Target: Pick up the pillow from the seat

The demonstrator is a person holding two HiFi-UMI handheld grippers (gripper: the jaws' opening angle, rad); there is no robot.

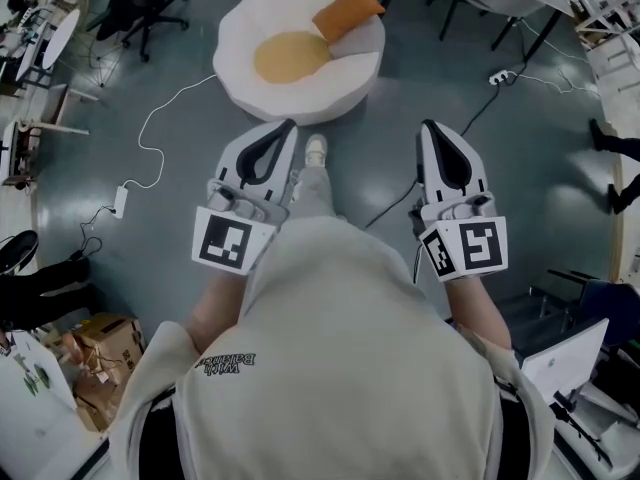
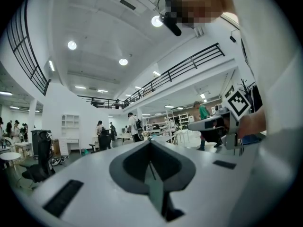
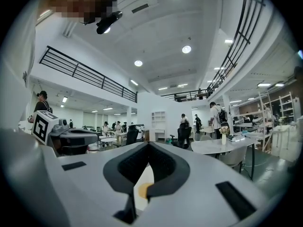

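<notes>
Seen from the head view, the person stands over a grey floor (image 1: 180, 88) with a gripper in each hand, both held level and pointing ahead. The left gripper (image 1: 286, 126) is clenched: in the left gripper view its jaws (image 2: 150, 144) meet at the tips with nothing between them. The right gripper (image 1: 430, 126) is the same, and in the right gripper view its two jaws (image 3: 148, 145) are pressed together and empty. Ahead of both grippers, well apart from them, sits a white round seat (image 1: 235, 68) with a scalloped rim. The pillow (image 1: 347, 10) – orange and rectangular – lies tilted at the seat's far right edge, partly on the rim. Just beside it, in the seat's hollow, lies a round yellow cushion (image 1: 291, 56). One shoe (image 1: 316, 150) of the person shows between the grippers, near the seat's front edge. A white cable (image 1: 152, 133) trails across the floor on the left to a power strip (image 1: 120, 200)
</notes>
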